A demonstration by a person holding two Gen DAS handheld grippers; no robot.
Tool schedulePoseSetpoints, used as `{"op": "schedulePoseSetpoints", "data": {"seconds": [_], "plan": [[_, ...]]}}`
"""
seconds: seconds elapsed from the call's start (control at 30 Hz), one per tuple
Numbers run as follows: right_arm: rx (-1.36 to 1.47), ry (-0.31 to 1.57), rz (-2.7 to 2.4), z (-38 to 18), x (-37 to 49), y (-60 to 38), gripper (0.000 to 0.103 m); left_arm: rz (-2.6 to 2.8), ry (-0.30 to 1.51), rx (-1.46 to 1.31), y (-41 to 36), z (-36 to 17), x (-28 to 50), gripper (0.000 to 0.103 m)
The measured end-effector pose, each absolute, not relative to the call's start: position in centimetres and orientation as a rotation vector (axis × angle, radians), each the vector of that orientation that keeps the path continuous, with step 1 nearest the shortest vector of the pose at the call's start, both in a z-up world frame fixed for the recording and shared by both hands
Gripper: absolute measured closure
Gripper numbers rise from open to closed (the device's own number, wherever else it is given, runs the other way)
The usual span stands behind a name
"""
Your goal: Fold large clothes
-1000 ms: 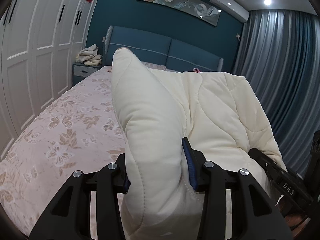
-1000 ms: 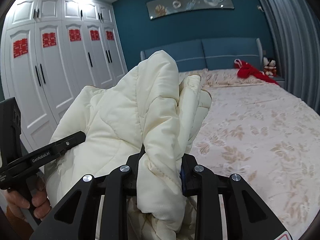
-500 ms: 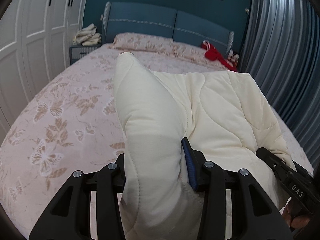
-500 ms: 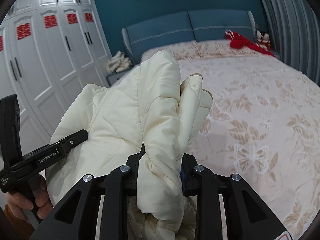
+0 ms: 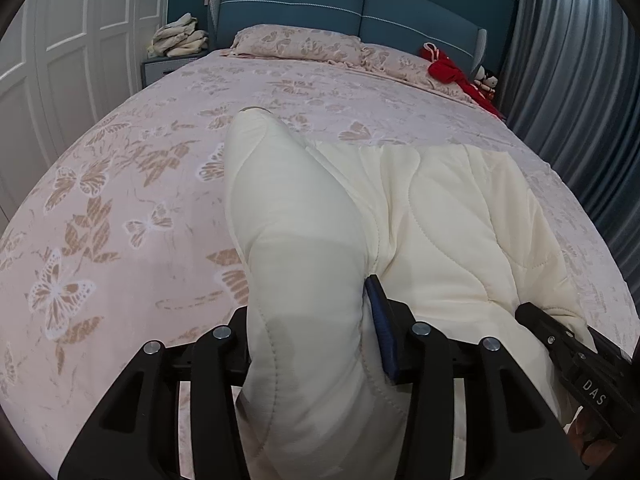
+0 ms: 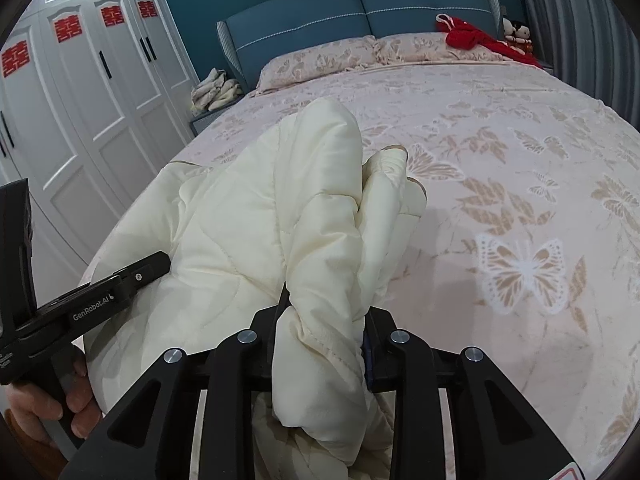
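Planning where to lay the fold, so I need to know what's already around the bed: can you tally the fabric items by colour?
Cream: 2, the quilted jacket held in both grippers, and the cloth pile on the nightstand.
Red: 1, the red garment by the pillows.
Pink floral: 2 pillows.
Total: 5

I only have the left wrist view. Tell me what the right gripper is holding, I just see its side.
Observer: The right gripper is shut on a bunched fold of the cream jacket, with the fabric standing up between its fingers.
Operator: Now tell me what is on the wardrobe doors, mine are cut off.
Observer: The wardrobe has red paper cutouts stuck on the upper door panels.
Operator: Check my own hand too.
Observer: The left hand is wrapped around the handle of the left gripper, which is shut on the jacket's other end; its side shows lettering reading GenRobot.AI.
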State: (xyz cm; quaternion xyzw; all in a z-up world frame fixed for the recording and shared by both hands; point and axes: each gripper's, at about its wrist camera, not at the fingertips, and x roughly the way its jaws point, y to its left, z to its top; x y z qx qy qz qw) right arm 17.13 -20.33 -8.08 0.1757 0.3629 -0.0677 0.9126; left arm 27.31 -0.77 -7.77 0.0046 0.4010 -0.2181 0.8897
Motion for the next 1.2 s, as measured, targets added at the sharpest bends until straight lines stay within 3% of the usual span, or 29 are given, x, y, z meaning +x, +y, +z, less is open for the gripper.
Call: {"op": "schedulePoseSetpoints", "data": {"seconds": [0.17,0.27,0.53,0.57,0.63,0.67,0.7,0.83,1.2], "plan": [[0.361,0.776,-0.152,-9.2,17.6,-20.2,0.066,-0.422,0.86,0.022,-0.9,-9.1,27.8,0.051],[0.376,0.797,-0.155,-9.1,17.7,-20.5,0.057,-0.374,0.871,0.016,-0.6,-9.0,27.8,0.039],[0.277,0.639,-0.165,-1.9,12.1,-19.9,0.054,-0.291,0.805,-0.064,2.7,-2.8,23.3,0.027],[0.249,0.619,-0.145,-0.9,10.9,-19.2,0.057,-0.277,0.801,-0.071,3.0,-2.1,22.3,0.027],[0.205,0.618,-0.128,-0.1,10.1,-18.1,0.075,-0.253,0.785,-0.071,3.1,-1.3,20.6,0.027],[0.173,0.637,-0.118,-0.2,9.9,-17.3,0.092,-0.232,0.782,-0.046,2.9,-1.3,19.8,0.027],[0.14,0.671,-0.117,-0.5,10.1,-16.6,0.099,-0.213,0.782,-0.02,2.6,-1.4,19.2,0.028],[0.086,0.75,-0.133,-2.9,10.8,-15.5,0.103,-0.177,0.853,0.05,1.1,-3.4,18.2,0.037],[0.064,0.89,-0.208,-8.5,12.3,-16.5,0.103,-0.128,0.991,0.073,-0.3,-8.2,18.7,0.038]]}}
